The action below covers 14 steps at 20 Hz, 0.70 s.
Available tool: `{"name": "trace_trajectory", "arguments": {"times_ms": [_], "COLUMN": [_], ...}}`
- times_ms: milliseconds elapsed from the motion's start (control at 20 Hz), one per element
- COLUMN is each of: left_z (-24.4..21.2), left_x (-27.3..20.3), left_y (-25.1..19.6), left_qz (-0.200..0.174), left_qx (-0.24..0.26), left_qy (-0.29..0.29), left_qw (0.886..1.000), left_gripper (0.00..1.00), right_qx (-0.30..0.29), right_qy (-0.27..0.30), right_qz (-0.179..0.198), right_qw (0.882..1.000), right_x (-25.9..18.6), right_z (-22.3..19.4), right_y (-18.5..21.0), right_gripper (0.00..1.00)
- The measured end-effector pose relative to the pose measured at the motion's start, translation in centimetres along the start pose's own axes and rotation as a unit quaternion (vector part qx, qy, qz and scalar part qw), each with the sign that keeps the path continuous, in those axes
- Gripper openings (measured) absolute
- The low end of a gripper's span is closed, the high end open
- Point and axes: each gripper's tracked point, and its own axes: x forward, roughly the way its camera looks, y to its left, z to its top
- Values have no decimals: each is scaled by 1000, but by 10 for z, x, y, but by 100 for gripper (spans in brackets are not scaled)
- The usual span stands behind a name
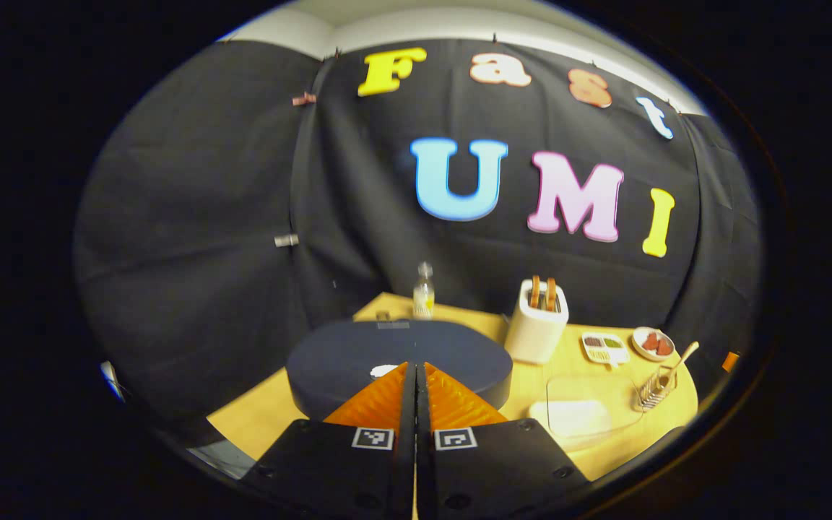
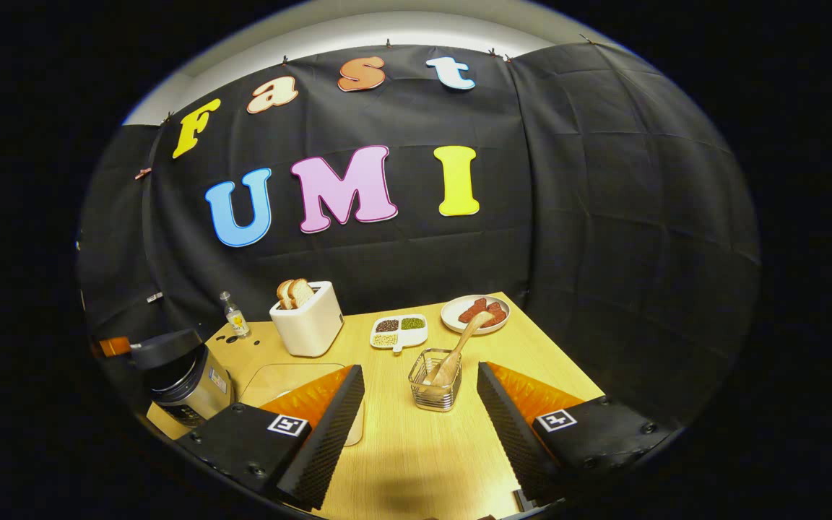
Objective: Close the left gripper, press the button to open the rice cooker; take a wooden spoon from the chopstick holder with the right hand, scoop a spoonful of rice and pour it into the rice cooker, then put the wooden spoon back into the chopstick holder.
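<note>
Black hand-held gripper [image 1: 416,375] bodies, square markers, screws

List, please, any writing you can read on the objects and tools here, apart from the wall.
No text is readable.
Label on the bottle: too small to read.
Side panel of the rice cooker: blurred, unreadable.
The square markers: coded patterns, no words.

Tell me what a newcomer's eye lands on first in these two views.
In the left gripper view, the shut left gripper hovers over the dark rice cooker lid. In the right gripper view, the open right gripper faces the wire chopstick holder, the wooden spoon leaning in it, with the white toaster behind.
</note>
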Motion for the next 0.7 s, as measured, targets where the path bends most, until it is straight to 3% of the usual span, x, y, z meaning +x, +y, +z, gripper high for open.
{"name": "trace_trajectory", "arguments": {"times_ms": [250, 350, 600, 700], "left_z": [20, 14, 9, 5], "left_x": [-27, -29, -38, -41], "left_y": [-26, -36, -64, -73], "left_qz": [-8, -13, -26, -24], "left_qx": [-43, -42, -31, -24], "left_qy": [-36, -35, -31, -30], "left_qw": [998, 998, 999, 999], "left_gripper": [8, 20, 97, 98], "right_qx": [-10, -7, -6, -7], "right_qy": [-22, -25, -23, -27], "right_qz": [1, 1, 0, -5], "right_qw": [1000, 1000, 1000, 1000], "right_x": [19, 28, 60, 76], "right_z": [16, 19, 24, 31], "right_y": [-14, -18, -30, -37], "right_gripper": [98, 98, 98, 98]}}
